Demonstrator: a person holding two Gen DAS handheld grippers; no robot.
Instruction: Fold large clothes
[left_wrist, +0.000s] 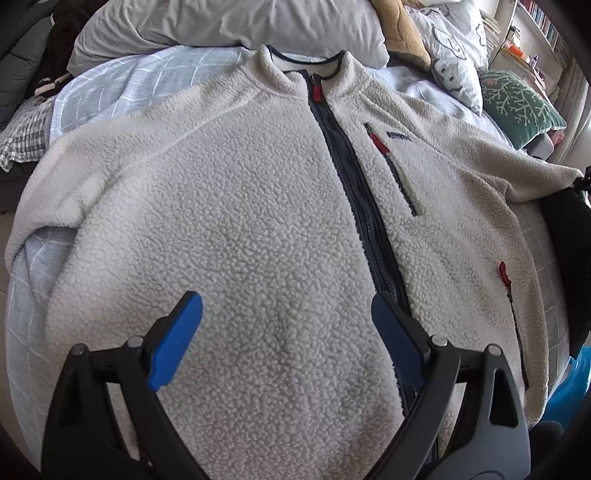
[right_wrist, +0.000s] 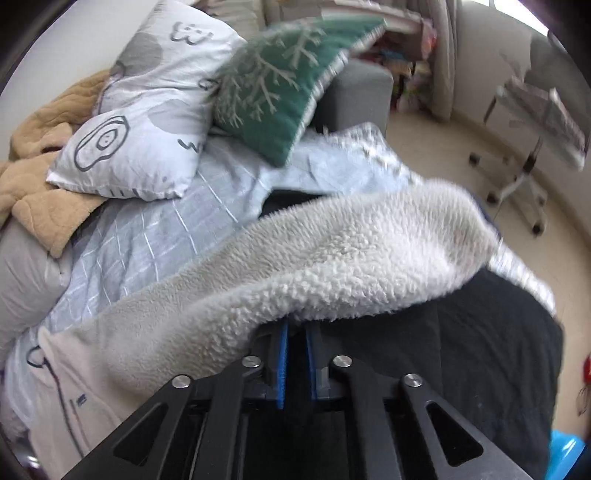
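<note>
Cream fleece jacket is lying front-up on the bed, its zip running away from the spread-open left gripper; right gripper is clamping its sleeve.

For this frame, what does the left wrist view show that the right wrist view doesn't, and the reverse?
Left wrist only: the fleece jacket's whole front lying flat, its dark zipper, red pulls, and the open left tongs above it.

Right wrist only: the right tongs shut on the jacket's sleeve, a dark garment beneath, and a wheeled stand on the floor.

Both: the jacket, the checked bedsheet, the green cushion and the printed pillow.
</note>
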